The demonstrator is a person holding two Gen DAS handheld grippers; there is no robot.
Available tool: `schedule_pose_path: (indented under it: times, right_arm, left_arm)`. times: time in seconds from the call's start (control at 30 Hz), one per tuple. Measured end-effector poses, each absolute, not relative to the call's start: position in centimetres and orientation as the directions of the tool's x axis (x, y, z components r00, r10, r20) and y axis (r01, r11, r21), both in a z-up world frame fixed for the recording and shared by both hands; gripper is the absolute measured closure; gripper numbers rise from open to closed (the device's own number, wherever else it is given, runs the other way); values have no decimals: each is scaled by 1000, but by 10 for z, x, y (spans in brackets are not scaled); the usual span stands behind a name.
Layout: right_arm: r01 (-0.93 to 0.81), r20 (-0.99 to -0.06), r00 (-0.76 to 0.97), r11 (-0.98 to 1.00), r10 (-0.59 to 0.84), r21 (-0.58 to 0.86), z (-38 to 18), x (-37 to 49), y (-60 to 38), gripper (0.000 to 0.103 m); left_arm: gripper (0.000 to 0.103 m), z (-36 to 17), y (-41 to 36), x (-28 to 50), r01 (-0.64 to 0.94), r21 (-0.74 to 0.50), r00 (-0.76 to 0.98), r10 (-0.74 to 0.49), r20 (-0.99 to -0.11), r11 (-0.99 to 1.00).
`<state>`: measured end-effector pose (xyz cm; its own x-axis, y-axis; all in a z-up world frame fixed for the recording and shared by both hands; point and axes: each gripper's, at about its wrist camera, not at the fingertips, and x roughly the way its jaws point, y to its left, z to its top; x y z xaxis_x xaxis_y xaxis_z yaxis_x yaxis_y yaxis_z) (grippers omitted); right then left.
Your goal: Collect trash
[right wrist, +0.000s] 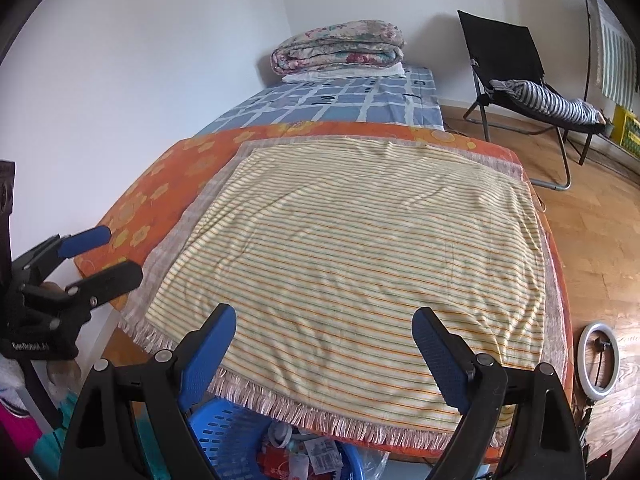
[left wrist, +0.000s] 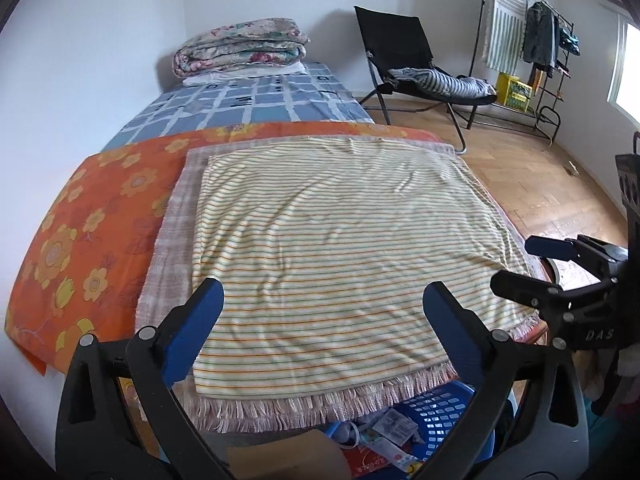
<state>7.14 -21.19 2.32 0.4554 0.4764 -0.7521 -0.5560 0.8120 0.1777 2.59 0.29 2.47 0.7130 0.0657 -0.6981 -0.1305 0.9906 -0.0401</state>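
Above the near edge of the bed, the left hand-held gripper hangs with its blue fingers spread wide and nothing between them; the right hand-held gripper hovers just beside it, to its right, also wide open and empty. Both point down and forward over a yellow striped cloth that lies flat on a larger pale fringed cloth, whose fringe hangs over the near edge. Under these lies an orange flowered cover, which shows mostly on the left. Directly below the grippers, on the floor at the foot of the bed, stands a blue plastic basket holding the trash: crumpled wrappers and printed packets, partly hidden by the fringe. A brown cardboard piece sits just left of the basket in the left view. Farther along the bed, a blue checked sheet runs to the far wall, where a folded flowered quilt is stacked. To the right, on the wooden floor, stand a black folding chair with a striped cushion and, beyond it, a clothes rack. A white ring light lies on the floor near the bed's right corner.
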Motion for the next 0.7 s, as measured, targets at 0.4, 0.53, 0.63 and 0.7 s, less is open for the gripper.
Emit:
schedule_pose_path:
  times: [0.4,0.53,0.63,0.7]
  right_arm:
    - [-547,-758,452,817,470,181,20,70,-212,11]
    - [-547,-764,446,817,467,180,18,70,-212,11]
    - [-546,-765,444,818,467,182,17,71,-213,11]
    - [-546,-764,447,818,466,180,17,70,-213,11]
  left_arm:
    - [1,24,8,24,-135,-46,713,65,-698,990]
    - [1,22,8,23,-135,-42,711,67,-700,990]
    - [1,21,6,21,-136,-39,712,70,-698,990]
    - [1,21,6,21,-138,-41,713,71,-698,990]
